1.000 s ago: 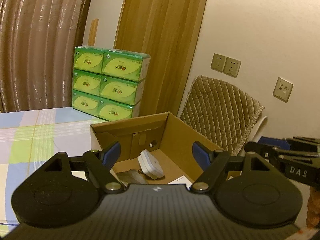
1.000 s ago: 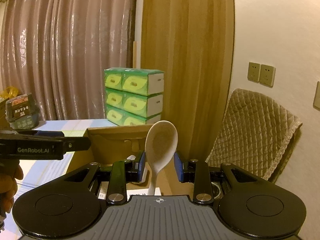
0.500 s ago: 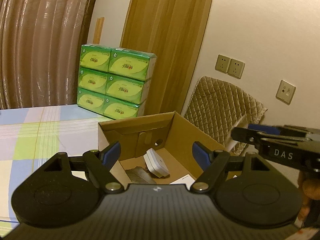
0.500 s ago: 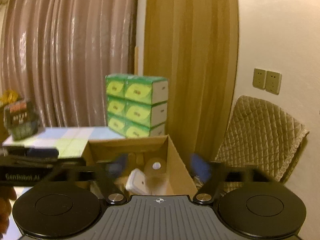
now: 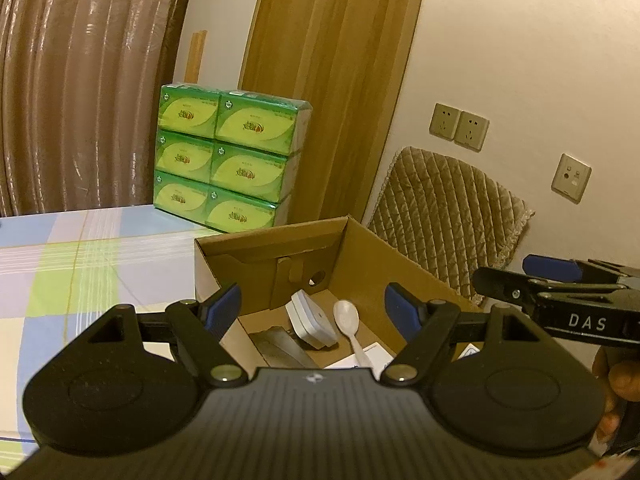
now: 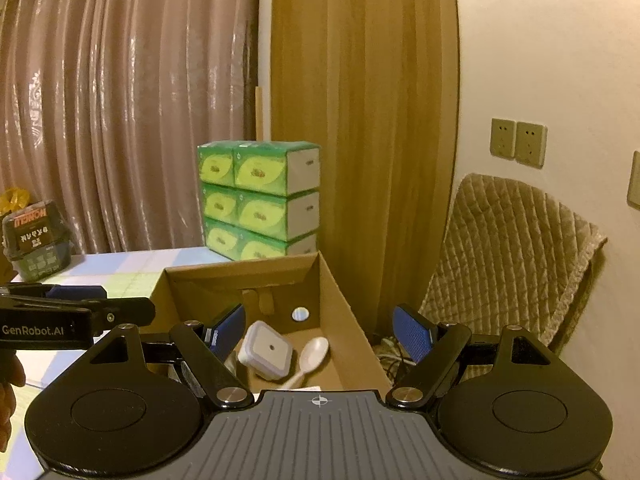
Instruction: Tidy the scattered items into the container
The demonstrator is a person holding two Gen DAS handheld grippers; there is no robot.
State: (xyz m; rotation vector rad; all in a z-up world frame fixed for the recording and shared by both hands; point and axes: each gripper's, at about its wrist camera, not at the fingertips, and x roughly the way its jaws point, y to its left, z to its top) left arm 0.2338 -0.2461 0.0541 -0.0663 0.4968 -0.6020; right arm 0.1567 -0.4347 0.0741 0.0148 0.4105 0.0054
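Note:
An open cardboard box [image 5: 376, 252] [image 6: 336, 292] stands on the checked tablecloth. Inside it lie a white spoon [image 5: 349, 322] [image 6: 310, 358], a white square adapter [image 5: 314, 320] [image 6: 266, 350] and a grey flat item [image 5: 280, 346]. My left gripper [image 5: 316, 308] is open and empty, held above the box's near side. My right gripper [image 6: 320, 330] is open and empty above the box, with the spoon lying below it. The right gripper also shows at the right of the left wrist view [image 5: 560, 292], and the left gripper at the left of the right wrist view [image 6: 76, 312].
A stack of green tissue packs [image 5: 228, 168] [image 6: 260, 204] stands behind the box by the curtain. A quilted chair back [image 5: 448, 216] [image 6: 508, 248] is right of the box. A dark container [image 6: 34, 240] sits at the table's far left.
My right gripper opened and let go of the white spoon, which now lies in the box beside the adapter. The left gripper stayed open and shifted slightly.

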